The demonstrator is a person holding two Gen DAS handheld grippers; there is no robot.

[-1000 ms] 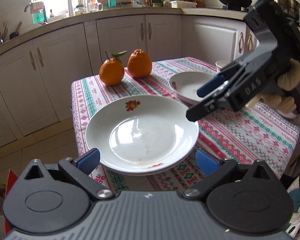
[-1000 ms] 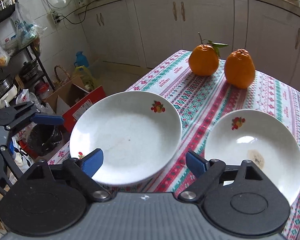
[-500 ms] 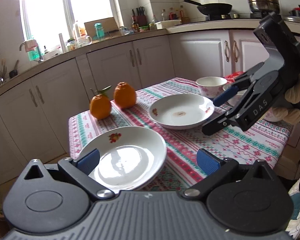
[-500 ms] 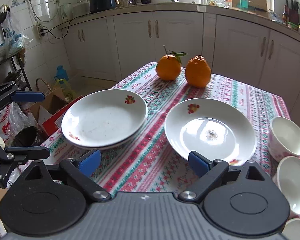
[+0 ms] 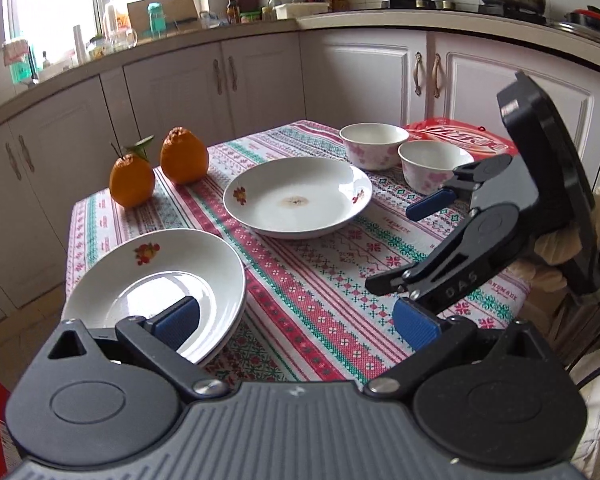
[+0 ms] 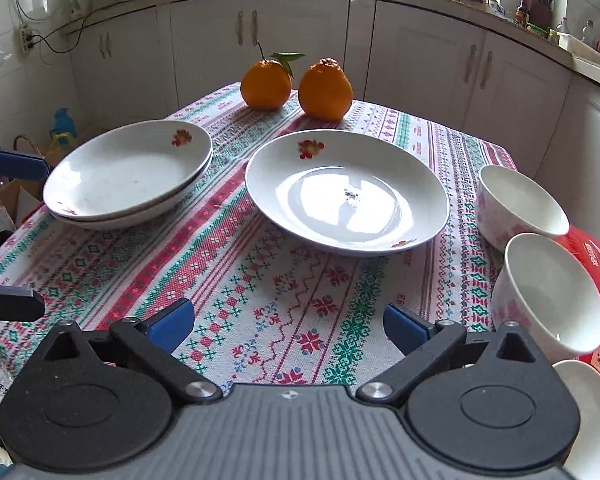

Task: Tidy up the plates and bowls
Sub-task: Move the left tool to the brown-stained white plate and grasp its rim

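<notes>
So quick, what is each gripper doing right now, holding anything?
Left gripper: open, holding nothing; the stacked plates lie beneath it.
Right gripper: open, has just been opening, nothing between its fingers.

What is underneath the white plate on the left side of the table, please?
A second white plate lies under the top plate, nested; only its rim shows. Its inside is covered.

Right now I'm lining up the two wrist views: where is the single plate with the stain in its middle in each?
Left wrist: single plate, upper centre, beyond the stack.
Right wrist: centre, right of the stack.
Shared landmark: two oranges behind it.
</notes>
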